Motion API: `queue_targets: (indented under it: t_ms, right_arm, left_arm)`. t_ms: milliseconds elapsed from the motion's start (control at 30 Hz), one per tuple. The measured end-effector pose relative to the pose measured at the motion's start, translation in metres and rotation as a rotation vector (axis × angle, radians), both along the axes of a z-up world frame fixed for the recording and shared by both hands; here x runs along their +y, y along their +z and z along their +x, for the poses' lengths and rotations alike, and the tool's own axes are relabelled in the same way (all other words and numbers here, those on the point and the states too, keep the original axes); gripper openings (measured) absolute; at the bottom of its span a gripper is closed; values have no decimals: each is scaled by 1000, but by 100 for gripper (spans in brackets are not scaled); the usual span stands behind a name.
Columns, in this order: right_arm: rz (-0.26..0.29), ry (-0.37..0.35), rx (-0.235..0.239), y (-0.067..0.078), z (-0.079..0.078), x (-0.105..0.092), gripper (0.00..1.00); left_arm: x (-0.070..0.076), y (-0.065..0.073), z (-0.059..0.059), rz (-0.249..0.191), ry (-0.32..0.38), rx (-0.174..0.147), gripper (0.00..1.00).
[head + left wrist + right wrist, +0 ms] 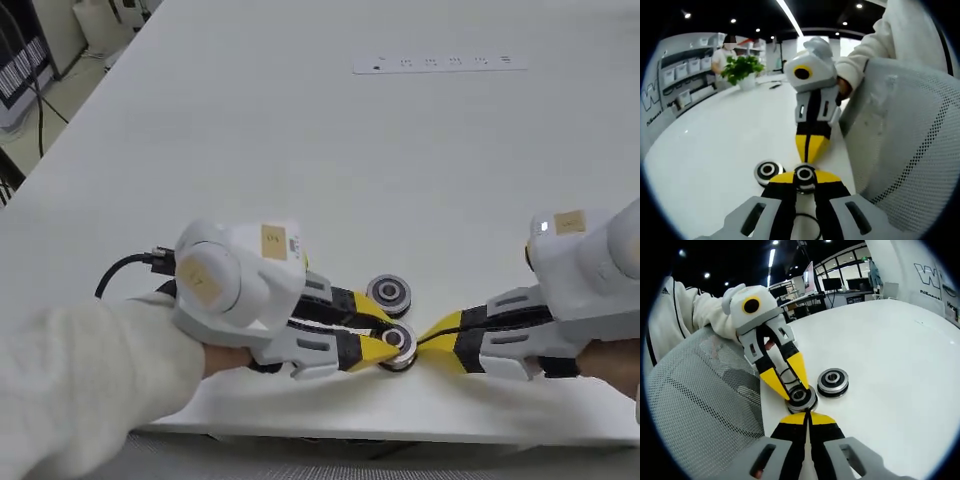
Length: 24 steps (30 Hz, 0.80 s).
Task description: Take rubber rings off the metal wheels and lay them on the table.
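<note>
- Step in hand, as I read it: peeling the rubber ring off the wheel point(400, 340) that sits near the front edge of the counter point(300, 150). I honestly can't pick the ring out from the metal at this size.
- Left tongs point(385, 332) are clamped across that wheel, one yellow tip on each side. The left gripper view shows it pinned right between them.
- Right tongs point(430, 338) have their tips pressed together right at the wheel's rim. I can't tell whether any rubber is caught between them.
- To do it well, I'd hold the wheel firm and flat with the left. Then I'd pull the right outward and up so the ring rolls over the rim instead of dragging the wheel off the edge.
- Pose: the two tools meet almost nose to nose, low over the counter, left coming in from the left under a white sleeve point(90, 380).
- Second wheel point(388, 292) lies flat just behind, apart from both tongs.
- There's a thin black loop point(807, 221) between the left jaws; ring or cord, can't say.
</note>
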State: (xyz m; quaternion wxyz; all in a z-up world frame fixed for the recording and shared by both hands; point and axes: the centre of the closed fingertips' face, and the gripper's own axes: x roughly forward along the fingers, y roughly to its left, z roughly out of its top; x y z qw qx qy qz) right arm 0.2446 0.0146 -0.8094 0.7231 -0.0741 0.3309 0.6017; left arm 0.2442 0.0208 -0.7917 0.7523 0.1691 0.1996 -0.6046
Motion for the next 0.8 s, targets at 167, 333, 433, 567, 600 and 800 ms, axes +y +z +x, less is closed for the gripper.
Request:
queue_targets:
  t_ms: [167, 333, 433, 567, 600, 800]
  right_arm:
    - [25, -28, 38, 2, 0, -1, 0]
    - [54, -68, 90, 4, 2, -2, 0]
    - [82, -91, 134, 5, 1, -1, 0]
    - [111, -125, 199, 6, 1, -1, 0]
    - [117, -131, 211, 6, 1, -1, 0]
    - [158, -154, 253, 11, 1, 0, 0]
  left_arm:
    - [0, 0, 0, -3, 1, -1, 14]
    - [0, -1, 0, -4, 0, -3, 14]
    - [0, -1, 0, -4, 0, -3, 14]
    - [0, -1, 0, -5, 1, -3, 14]
    - [0, -1, 0, -6, 1, -2, 14]
    - [0, -1, -1, -13, 4, 0, 14]
